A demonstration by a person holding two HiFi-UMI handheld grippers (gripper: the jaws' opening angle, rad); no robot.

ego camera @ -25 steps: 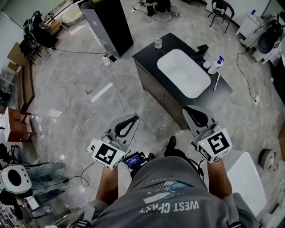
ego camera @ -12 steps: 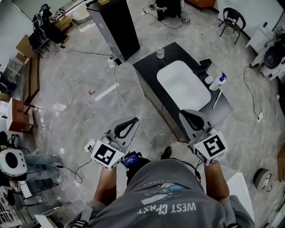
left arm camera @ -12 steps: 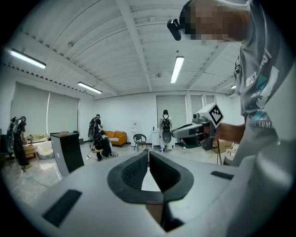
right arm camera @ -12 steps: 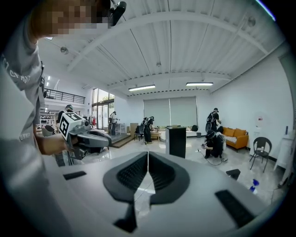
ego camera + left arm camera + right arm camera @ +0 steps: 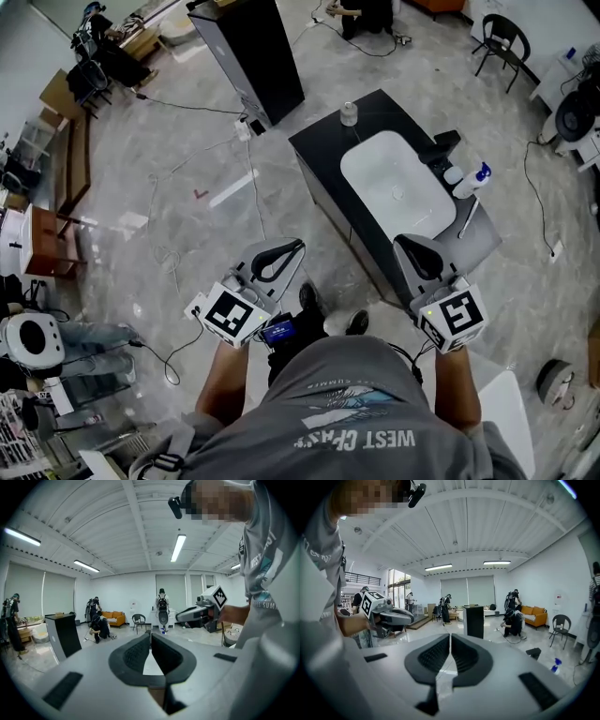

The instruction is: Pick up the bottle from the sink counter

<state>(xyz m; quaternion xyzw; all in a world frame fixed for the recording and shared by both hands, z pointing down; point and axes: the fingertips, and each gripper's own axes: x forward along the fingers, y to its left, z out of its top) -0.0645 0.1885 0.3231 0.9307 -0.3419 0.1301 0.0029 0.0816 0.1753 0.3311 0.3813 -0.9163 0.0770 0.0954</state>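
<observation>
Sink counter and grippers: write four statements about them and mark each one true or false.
1. The left gripper and the right gripper are both shut and empty. True.
2. The bottle lies inside the white basin. False: it stands on the sink counter beside the faucet, outside the basin.
3. The right gripper touches the bottle. False: it is well apart from it, near the counter's near end.
4. A small clear jar stands at the counter's far corner. True.
</observation>
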